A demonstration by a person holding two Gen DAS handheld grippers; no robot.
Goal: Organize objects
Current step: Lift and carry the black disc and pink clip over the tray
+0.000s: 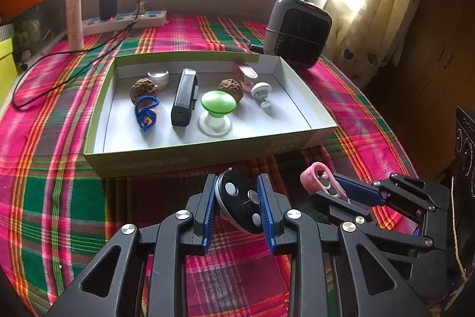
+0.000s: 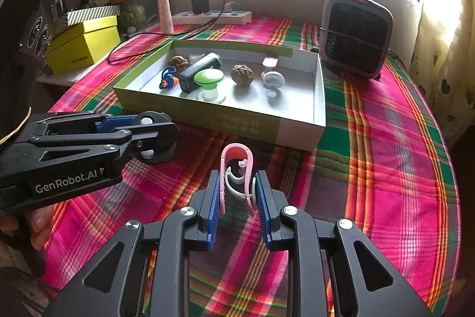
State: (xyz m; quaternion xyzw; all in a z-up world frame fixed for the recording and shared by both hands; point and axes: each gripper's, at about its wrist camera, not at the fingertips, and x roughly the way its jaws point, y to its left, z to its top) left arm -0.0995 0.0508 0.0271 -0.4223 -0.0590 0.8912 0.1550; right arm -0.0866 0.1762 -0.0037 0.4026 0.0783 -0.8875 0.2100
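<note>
Plaid cloth [image 1: 59,198] | box [image 1: 207,159]: green knob [image 1: 218,104], walnuts [image 1: 144,89] | left hand-held gripper [image 1: 237,205] pinches black disc [image 1: 240,202] | right hand-held gripper [image 2: 237,201] pinches pink clip [image 2: 236,168]

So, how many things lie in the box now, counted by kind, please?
Walnuts: 2
Suction knobs: 2, green and white
Black case: 1
Blue cord: 1
White cap: 1
Pink item: 1
Total: 8 in the box
</note>
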